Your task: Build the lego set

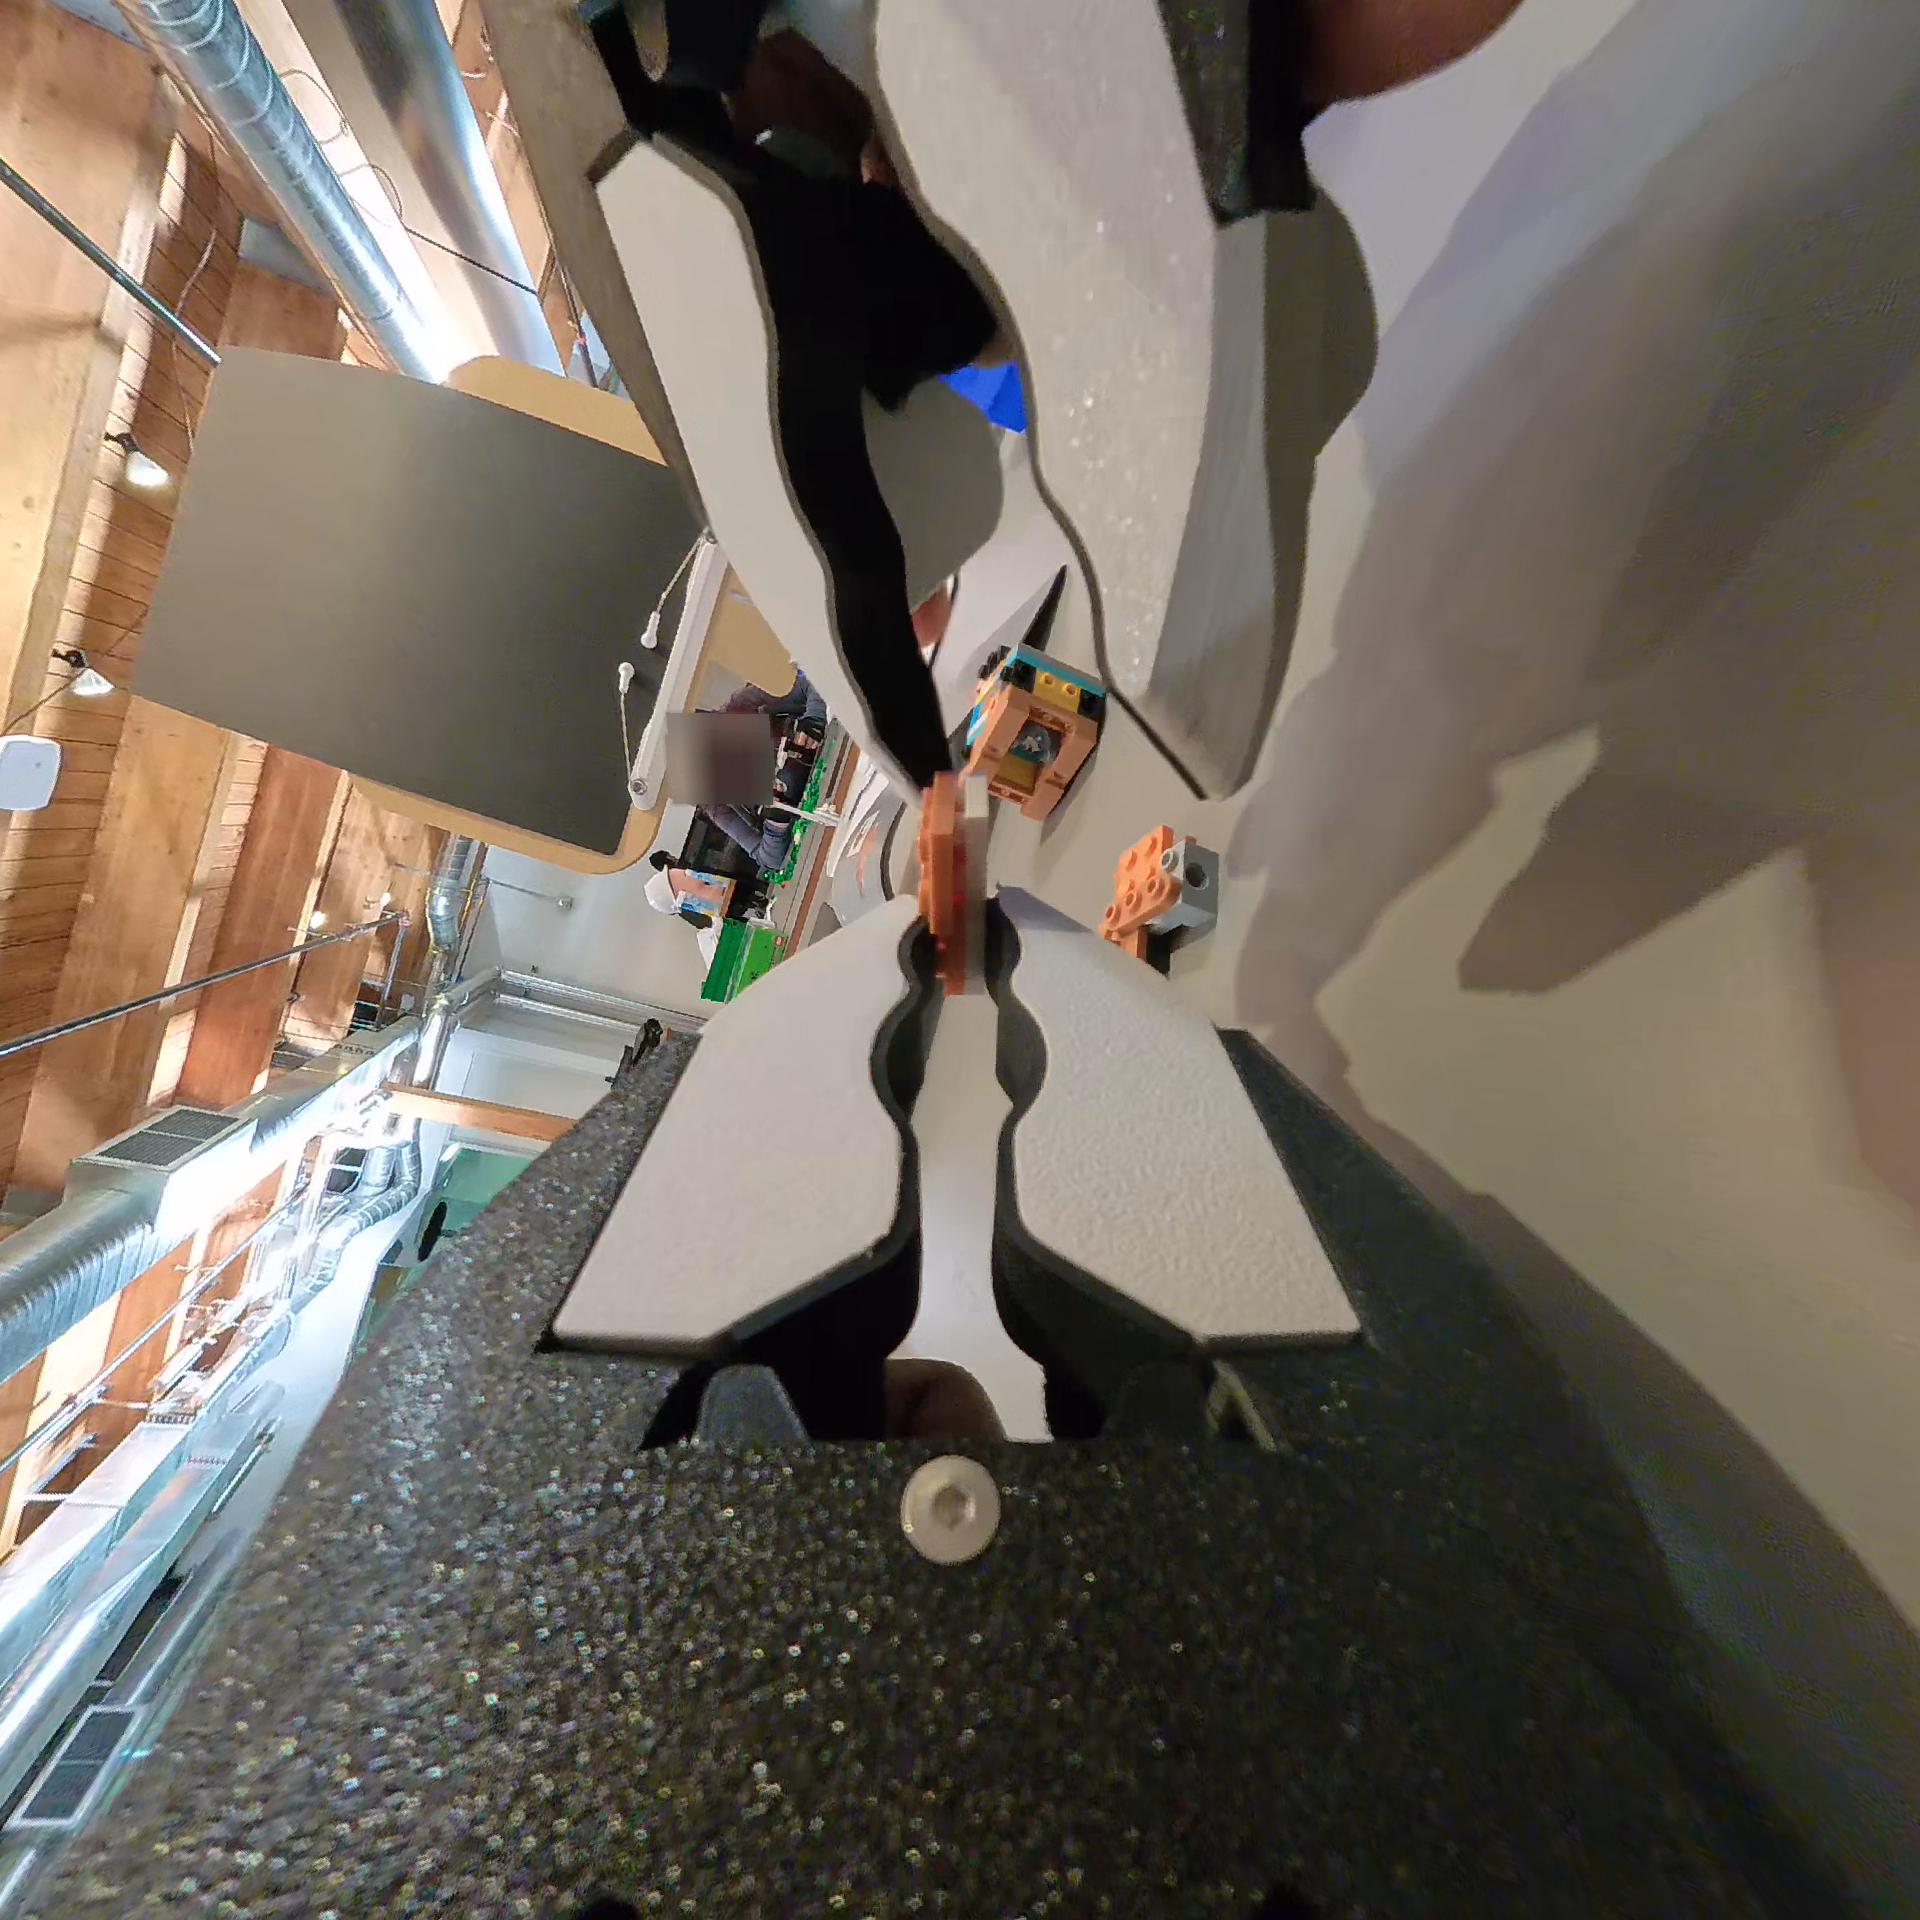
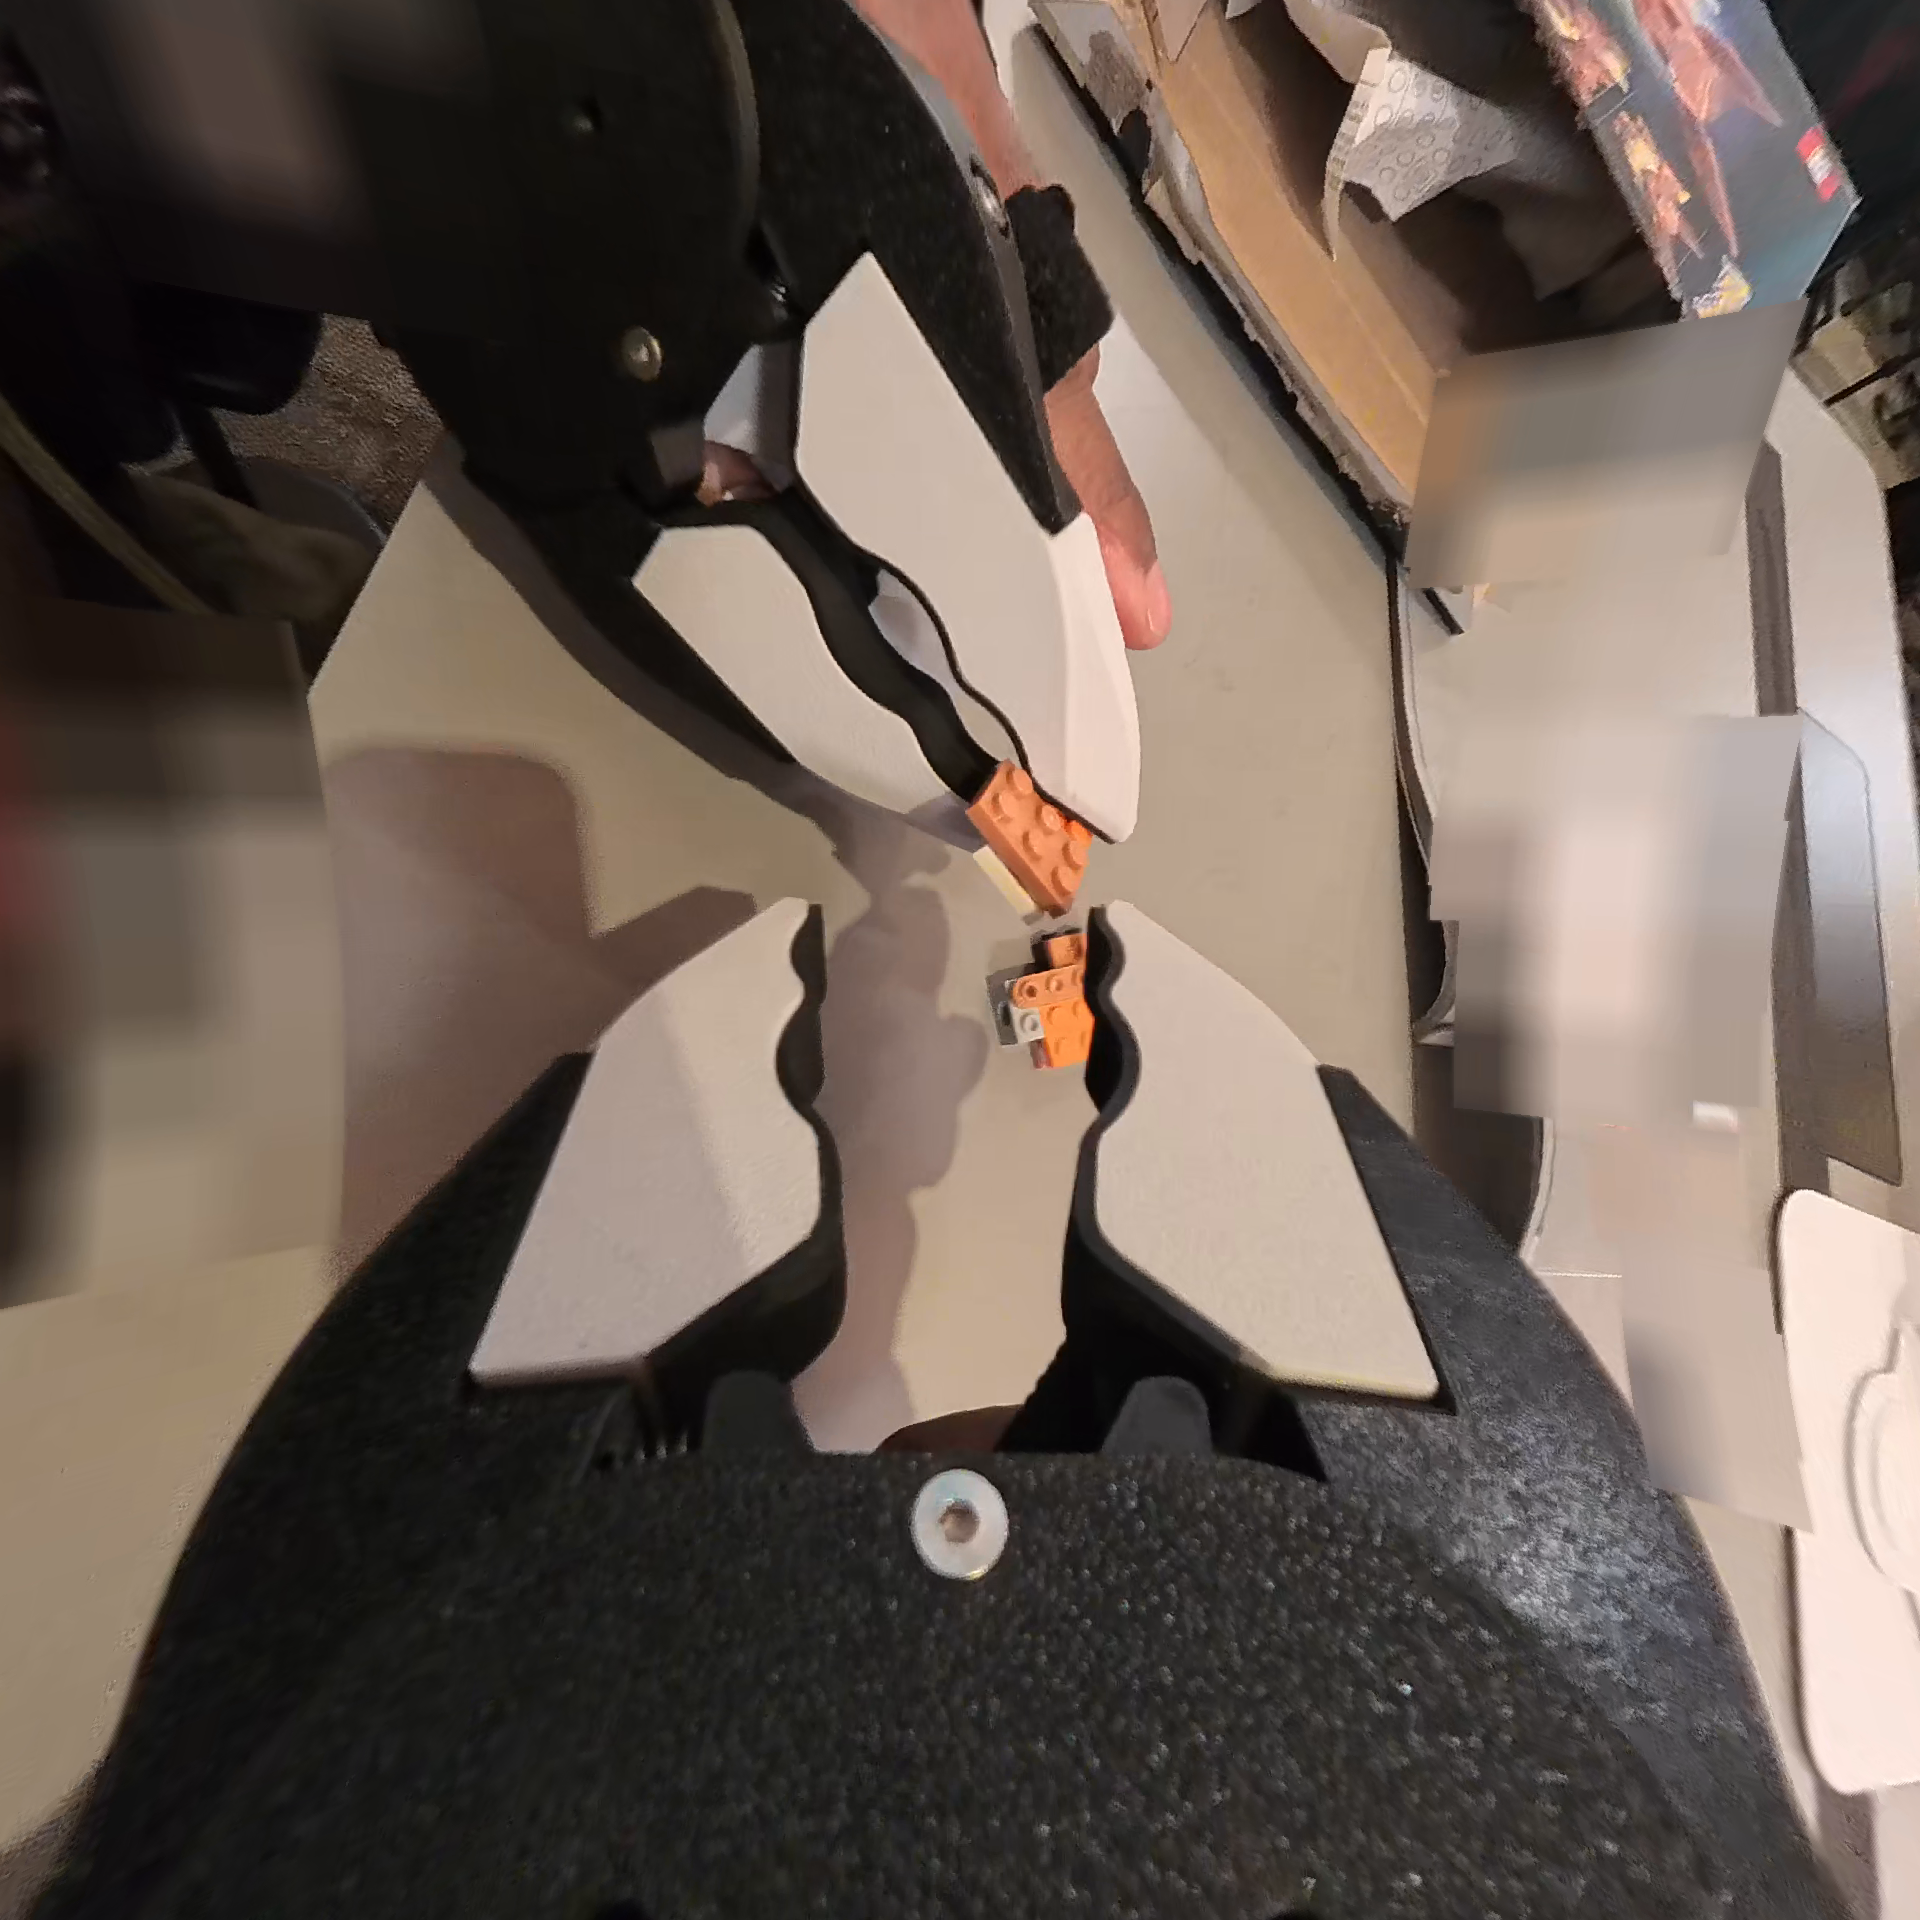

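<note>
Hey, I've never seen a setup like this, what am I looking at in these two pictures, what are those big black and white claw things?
They are hand-held grippers: a person holds one in each hand, and each carries a camera looking out along its two white-padded fingers.

The left wrist view is tipped sideways. Its own left gripper is shut on an orange plate with a pale piece stuck to it. The right wrist view shows that same gripper from outside, with the person's hand beside it, still pinching the orange plate.

The right gripper is open and holds nothing. Under it on the white table lies a small orange and grey assembly. A partly built colourful block sits farther off. Cardboard packaging lies at the table's edge.
</note>
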{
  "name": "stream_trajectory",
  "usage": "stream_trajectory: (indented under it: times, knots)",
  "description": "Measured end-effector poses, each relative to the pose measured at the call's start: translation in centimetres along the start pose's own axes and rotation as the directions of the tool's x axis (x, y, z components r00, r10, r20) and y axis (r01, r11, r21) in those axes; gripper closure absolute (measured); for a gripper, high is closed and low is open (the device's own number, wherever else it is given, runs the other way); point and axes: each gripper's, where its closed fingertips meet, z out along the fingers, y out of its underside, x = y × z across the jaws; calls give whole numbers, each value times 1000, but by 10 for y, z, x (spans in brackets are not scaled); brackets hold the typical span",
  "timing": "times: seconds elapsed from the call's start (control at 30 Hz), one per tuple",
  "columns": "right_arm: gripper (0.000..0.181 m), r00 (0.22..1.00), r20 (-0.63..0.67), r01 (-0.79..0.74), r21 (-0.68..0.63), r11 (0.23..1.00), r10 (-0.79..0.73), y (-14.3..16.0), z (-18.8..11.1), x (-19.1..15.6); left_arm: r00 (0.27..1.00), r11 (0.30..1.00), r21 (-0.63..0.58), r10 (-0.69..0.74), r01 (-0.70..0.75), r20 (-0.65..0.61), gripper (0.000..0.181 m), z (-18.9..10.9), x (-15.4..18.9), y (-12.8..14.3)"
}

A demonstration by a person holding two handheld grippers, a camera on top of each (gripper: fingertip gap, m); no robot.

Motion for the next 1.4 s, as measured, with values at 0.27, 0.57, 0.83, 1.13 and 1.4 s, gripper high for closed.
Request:
stream_trajectory:
  times: [0.27,0.57,0.83,1.13,1.4]
  knots:
    - [141,925,-208,342,85,936,-319,-9,-8,19,1000,1000,15,4,-4,-10,173,-1,-1,-2]
    - [150,896,-195,414,43,909,-398,-10,4,11,1000,1000,6,11,-11,-5,173,-2,-2,-1]
    - [161,845,-259,484,-6,875,-469,-11,6,13,1000,1000,3,10,-10,-8,173,-2,-3,-1]
    - [169,759,-342,572,-56,818,-554,-13,4,16,1000,1000,1,18,-18,-15,173,-3,-4,-3]
    - [172,680,-396,633,-110,766,-618,-14,2,17,1000,1000,-3,25,-25,-14,173,-3,-5,-4]
